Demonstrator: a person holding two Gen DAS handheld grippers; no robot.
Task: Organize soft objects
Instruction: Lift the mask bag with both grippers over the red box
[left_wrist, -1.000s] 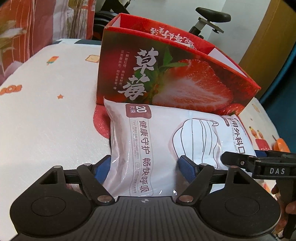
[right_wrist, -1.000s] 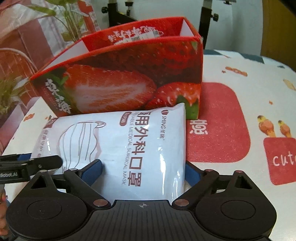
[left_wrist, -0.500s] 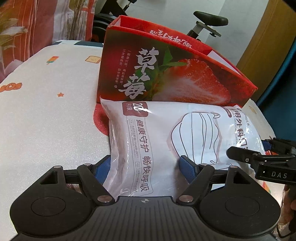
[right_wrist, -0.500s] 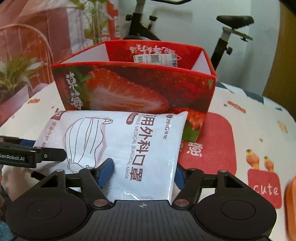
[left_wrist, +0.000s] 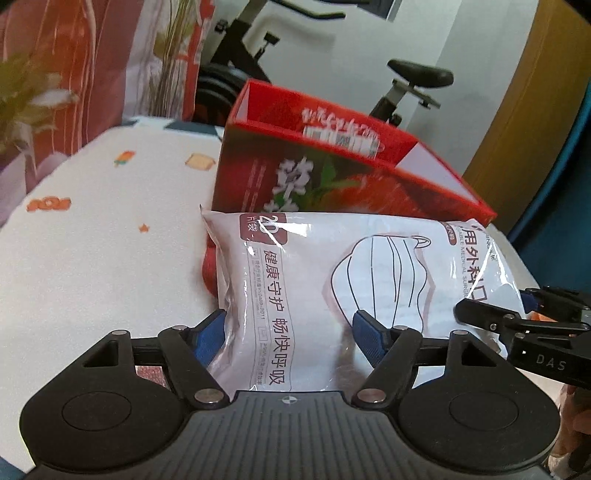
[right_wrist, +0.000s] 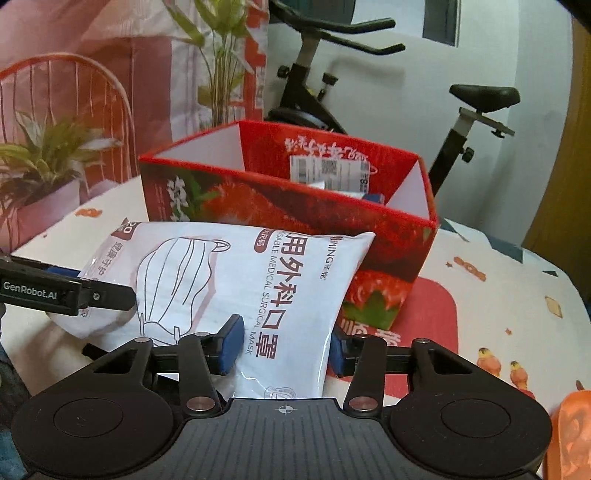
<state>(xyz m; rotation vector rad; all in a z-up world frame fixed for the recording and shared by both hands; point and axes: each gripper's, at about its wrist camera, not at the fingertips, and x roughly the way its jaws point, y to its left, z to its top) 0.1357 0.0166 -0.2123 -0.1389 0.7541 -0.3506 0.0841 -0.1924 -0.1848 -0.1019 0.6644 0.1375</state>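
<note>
Mask pack (left_wrist: 332, 288) lifted before strawberry box (left_wrist: 332, 173)

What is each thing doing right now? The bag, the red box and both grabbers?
mask bag: lifted, tilted, gripped at both ends
strawberry box: upright on the table, top open, some items inside
left gripper: jaws just closing, pads pressing the bag
right gripper: jaws just closing, clamped on the bag

Box (left_wrist: 332, 173) lettering blurred (motion)

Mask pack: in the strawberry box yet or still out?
Out. The mask pack hangs before the strawberry box, gripped by the left gripper and right gripper.
</note>
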